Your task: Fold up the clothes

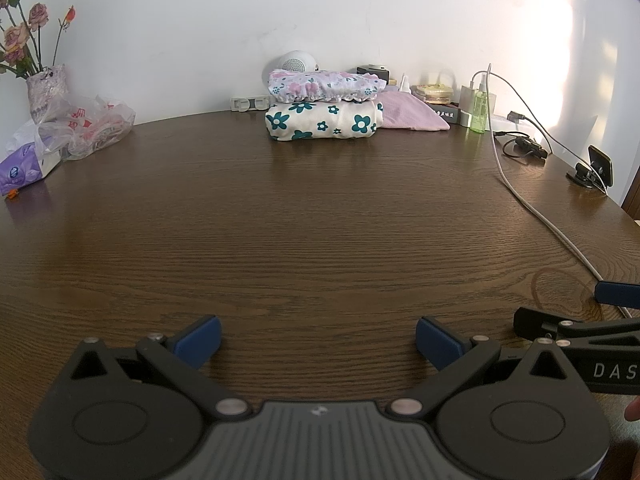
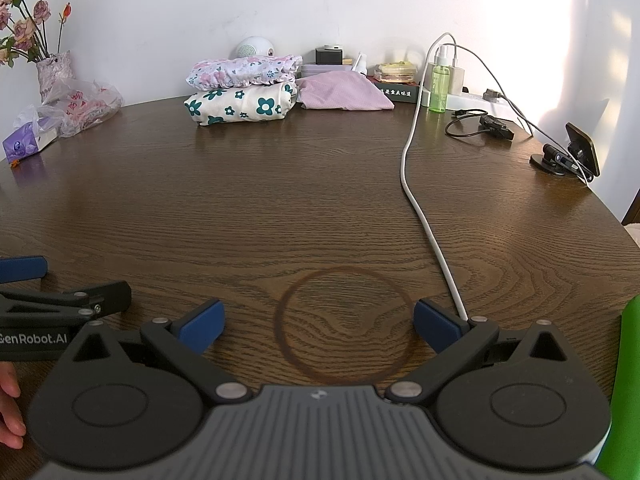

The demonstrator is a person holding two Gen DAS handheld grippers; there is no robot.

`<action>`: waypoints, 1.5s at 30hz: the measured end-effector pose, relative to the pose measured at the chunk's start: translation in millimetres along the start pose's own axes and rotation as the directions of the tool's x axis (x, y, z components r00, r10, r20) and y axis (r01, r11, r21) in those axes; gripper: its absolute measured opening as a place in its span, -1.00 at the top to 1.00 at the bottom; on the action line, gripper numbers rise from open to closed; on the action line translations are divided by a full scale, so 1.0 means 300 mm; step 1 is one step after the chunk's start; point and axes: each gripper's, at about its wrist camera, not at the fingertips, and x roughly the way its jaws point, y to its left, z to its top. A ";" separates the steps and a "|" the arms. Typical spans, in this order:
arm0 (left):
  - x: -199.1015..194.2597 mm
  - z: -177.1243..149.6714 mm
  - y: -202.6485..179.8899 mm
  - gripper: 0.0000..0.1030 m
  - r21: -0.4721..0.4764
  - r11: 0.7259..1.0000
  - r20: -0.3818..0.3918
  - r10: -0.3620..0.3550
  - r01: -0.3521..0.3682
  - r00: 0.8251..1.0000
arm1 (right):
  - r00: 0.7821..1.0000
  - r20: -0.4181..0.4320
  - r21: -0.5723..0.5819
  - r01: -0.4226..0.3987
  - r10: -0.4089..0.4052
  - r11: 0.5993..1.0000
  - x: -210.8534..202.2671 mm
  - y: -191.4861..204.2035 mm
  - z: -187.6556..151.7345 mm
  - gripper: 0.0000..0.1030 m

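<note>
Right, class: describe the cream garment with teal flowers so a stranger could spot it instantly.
Look to the far edge of the brown wooden table, against the white wall. The cream garment lies folded there, under a pink-flowered garment. Only it has big teal flowers; the cloth beside it is plain pink.

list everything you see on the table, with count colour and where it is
dark brown wooden table: 1, fills both views
cream folded cloth with teal flowers: 1, far centre
white folded cloth with pink flowers: 1, atop the cream one
pink folded cloth: 1, right of the stack
vase of dried pink roses: 1, far left
clear plastic bag with red print: 1, beside the vase
purple tissue pack: 1, far left
green spray bottle: 1, far right
white cable: 1, runs down the right side
dark ring stain: 1, near edge
left gripper: open, empty
right gripper: open, empty
</note>
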 end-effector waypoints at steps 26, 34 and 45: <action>0.009 0.029 0.004 -1.00 -0.037 0.999 -0.027 -0.012 0.011 1.000 | 1.000 -0.001 -0.005 0.003 -0.003 1.000 0.007 0.002 -0.006 -0.99; -0.039 0.370 0.005 -0.98 -0.120 0.977 0.138 -0.159 0.176 0.978 | 0.988 -0.026 0.038 -0.149 0.150 0.988 -0.138 -0.136 0.180 -1.00; 0.502 0.822 -0.246 -0.89 -0.603 0.759 0.141 -0.200 0.244 0.970 | 0.955 0.059 0.177 -0.295 0.289 0.939 0.076 -0.488 1.076 -0.99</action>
